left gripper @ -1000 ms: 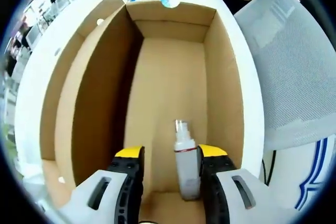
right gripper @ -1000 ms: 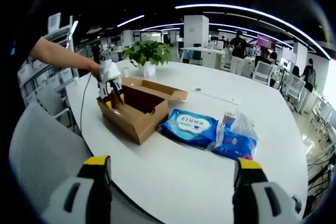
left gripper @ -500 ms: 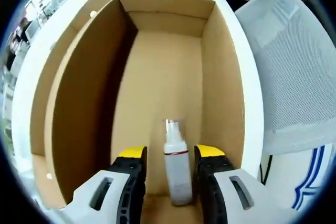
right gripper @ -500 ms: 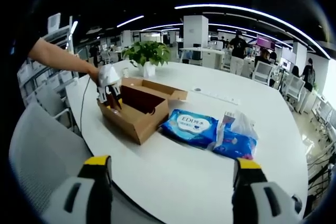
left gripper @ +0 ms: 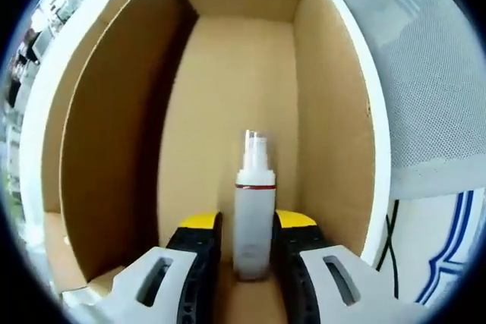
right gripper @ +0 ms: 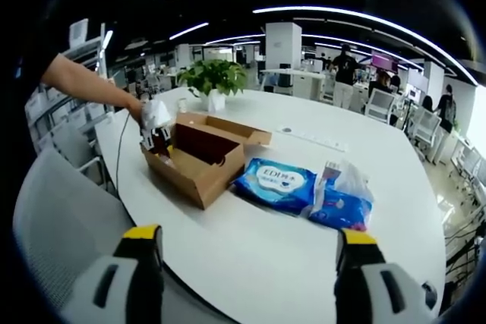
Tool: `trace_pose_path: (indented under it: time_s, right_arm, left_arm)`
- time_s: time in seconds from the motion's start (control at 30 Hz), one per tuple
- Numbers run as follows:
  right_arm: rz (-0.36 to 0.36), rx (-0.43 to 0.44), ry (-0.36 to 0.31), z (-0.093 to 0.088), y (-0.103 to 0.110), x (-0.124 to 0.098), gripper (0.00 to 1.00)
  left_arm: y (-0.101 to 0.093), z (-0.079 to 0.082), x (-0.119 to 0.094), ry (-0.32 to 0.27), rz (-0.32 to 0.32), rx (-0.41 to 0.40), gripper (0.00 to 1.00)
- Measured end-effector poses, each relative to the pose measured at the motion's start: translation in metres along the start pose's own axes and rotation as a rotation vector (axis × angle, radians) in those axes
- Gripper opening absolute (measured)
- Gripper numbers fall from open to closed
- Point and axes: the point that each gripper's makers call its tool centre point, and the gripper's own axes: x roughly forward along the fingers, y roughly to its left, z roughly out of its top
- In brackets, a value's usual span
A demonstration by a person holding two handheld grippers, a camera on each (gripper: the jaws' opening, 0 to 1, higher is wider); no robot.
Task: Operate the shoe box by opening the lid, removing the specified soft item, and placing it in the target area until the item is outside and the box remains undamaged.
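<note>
An open brown cardboard shoe box point(left gripper: 114, 111) lies under my left gripper point(left gripper: 247, 221), whose jaws reach down inside it. A small white spray bottle point(left gripper: 254, 187) with a red band and clear cap lies on the box floor between the yellow-tipped fingers point(left gripper: 201, 224), which press on both its sides. In the right gripper view the same box point(right gripper: 201, 161) sits on the white round table point(right gripper: 250, 256), with a person's hand holding the left gripper point(right gripper: 156, 123) at its left end. My right gripper point(right gripper: 243, 259) hangs open above the table's near edge, holding nothing.
A blue wipes pack point(right gripper: 275, 181) and a blue tissue pack point(right gripper: 342, 199) lie to the right of the box. A potted plant point(right gripper: 213, 77) stands behind it. A grey mesh chair point(left gripper: 433, 73) is beside the table point(right gripper: 61, 218). People stand in the office far behind.
The left gripper has sunk deeper into the box and its jaws have narrowed from either side until they grip the spray bottle. The right gripper has stayed still and open.
</note>
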Motion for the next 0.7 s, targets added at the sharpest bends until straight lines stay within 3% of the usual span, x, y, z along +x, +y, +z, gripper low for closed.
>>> trace_pose_path:
  time_s: [0.4,0.53,0.6,0.7]
  right_arm:
    - [0.009,0.031,-0.010,0.002,0.004,0.000,0.94]
    - [0.017,0.043,-0.014,0.003,0.007,0.001,0.94]
    - [0.019,0.043,-0.013,0.004,0.008,0.001,0.93]
    - [0.018,0.050,-0.019,0.005,0.008,0.001,0.93]
  left_arm:
    - [0.003,-0.004,0.005,0.004,-0.012,0.013,0.21]
    - [0.008,-0.006,0.007,0.014,0.006,0.043,0.21]
    - [0.015,-0.007,0.006,0.024,0.047,0.082,0.20]
    - [0.014,-0.006,0.005,0.026,0.038,0.091,0.20]
